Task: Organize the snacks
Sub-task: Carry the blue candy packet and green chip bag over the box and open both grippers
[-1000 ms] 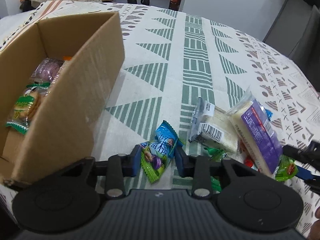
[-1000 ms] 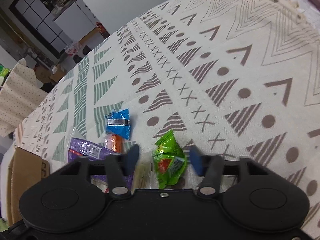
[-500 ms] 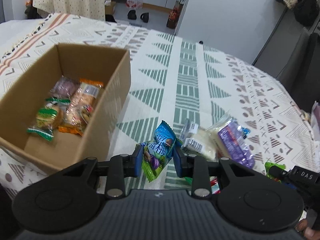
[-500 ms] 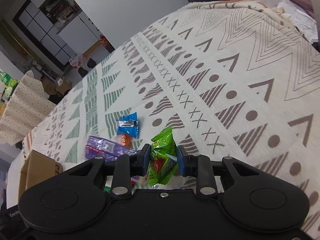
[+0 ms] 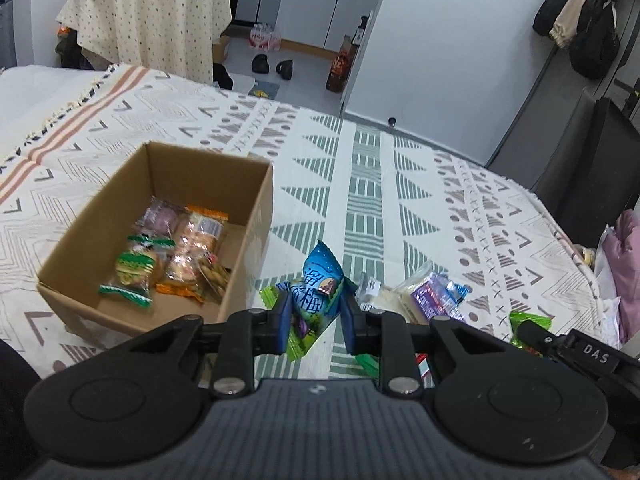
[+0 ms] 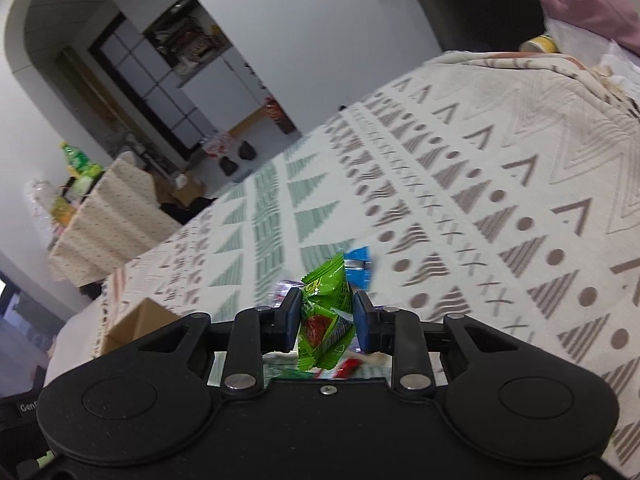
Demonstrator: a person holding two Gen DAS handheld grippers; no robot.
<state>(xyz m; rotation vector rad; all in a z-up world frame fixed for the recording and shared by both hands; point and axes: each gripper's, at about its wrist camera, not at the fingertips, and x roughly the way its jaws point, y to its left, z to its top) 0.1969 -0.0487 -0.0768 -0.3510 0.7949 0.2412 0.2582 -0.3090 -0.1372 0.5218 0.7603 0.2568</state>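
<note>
An open cardboard box (image 5: 256, 216) is seen on the patterned cloth (image 5: 372, 184) to the left of the left gripper (image 5: 316, 314). Several wrapped snacks are held in it: a green-edged packet of biscuits (image 5: 134, 270) at the near left, an orange-edged packet (image 5: 194, 248) beside it, and a purplish packet (image 5: 162, 220) behind them. The far right part of the box floor is bare.

A blue snack packet (image 5: 318, 286) is clamped between the narrowed fingers of the left gripper, just to the right of the box's near corner and seemingly lifted off the cloth. Its upper end sticks out above the fingers and its green lower end hangs below them.

A loose group of snacks is left on the cloth to the right of that gripper, among them a purple packet (image 5: 430, 294) lying against a pale packet (image 5: 394, 296).

In the right wrist view, a green snack packet (image 6: 326, 316) is pinched between the closed-in fingers of the right gripper (image 6: 326, 320), raised above the cloth. A small blue packet (image 6: 358, 268) lies on the cloth just beyond it. A corner of the box (image 6: 136, 322) is visible at the lower left, well apart from the green packet.
</note>
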